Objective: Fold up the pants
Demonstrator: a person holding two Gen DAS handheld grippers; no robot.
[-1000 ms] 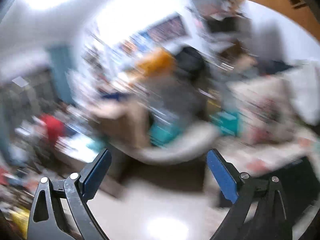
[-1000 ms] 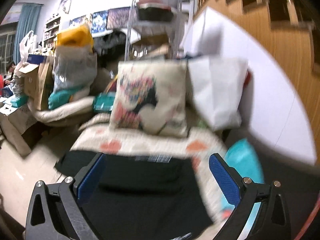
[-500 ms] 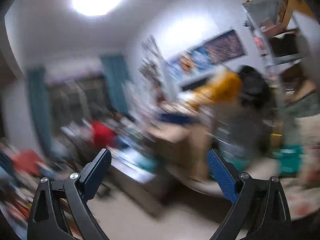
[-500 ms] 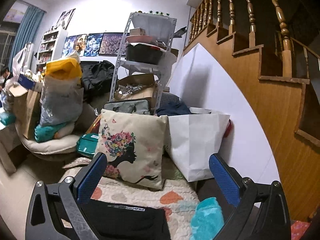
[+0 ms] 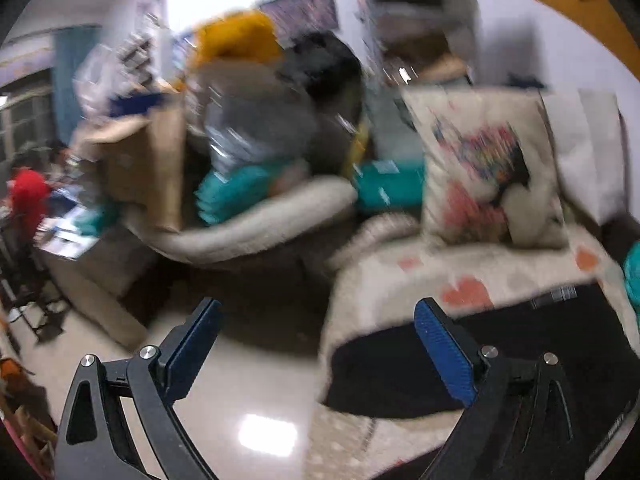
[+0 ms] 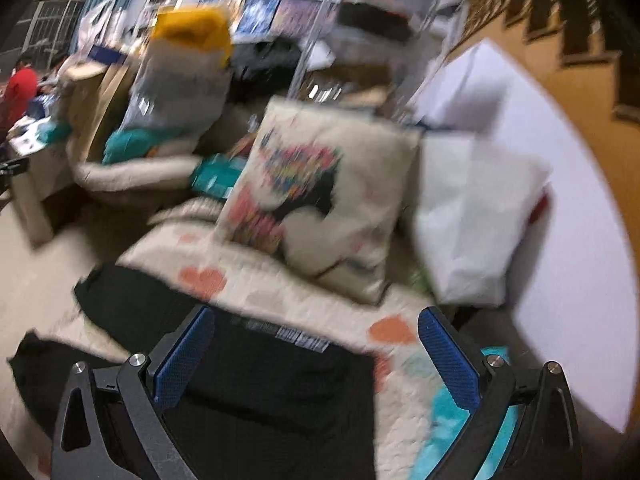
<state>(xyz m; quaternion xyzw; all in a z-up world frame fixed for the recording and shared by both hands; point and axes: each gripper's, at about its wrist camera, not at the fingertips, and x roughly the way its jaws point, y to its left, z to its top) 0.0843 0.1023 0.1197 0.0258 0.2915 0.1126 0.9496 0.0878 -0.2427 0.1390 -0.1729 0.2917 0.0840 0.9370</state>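
Black pants [image 6: 260, 384] lie spread on the heart-print quilt [image 6: 280, 292]; left gripper [image 5: 316, 344] and right gripper [image 6: 316, 356] both gape, empty.

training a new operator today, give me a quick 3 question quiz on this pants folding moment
1. True or false: the right gripper is shut on the black pants.
2. What do the pants lie on? A) bare floor B) a quilt with orange hearts C) the white bag
3. What stands upright on the quilt behind the pants?

Key: 1 false, its fingers are apart and empty, as on the left gripper. 2 B. 3 a printed cushion.
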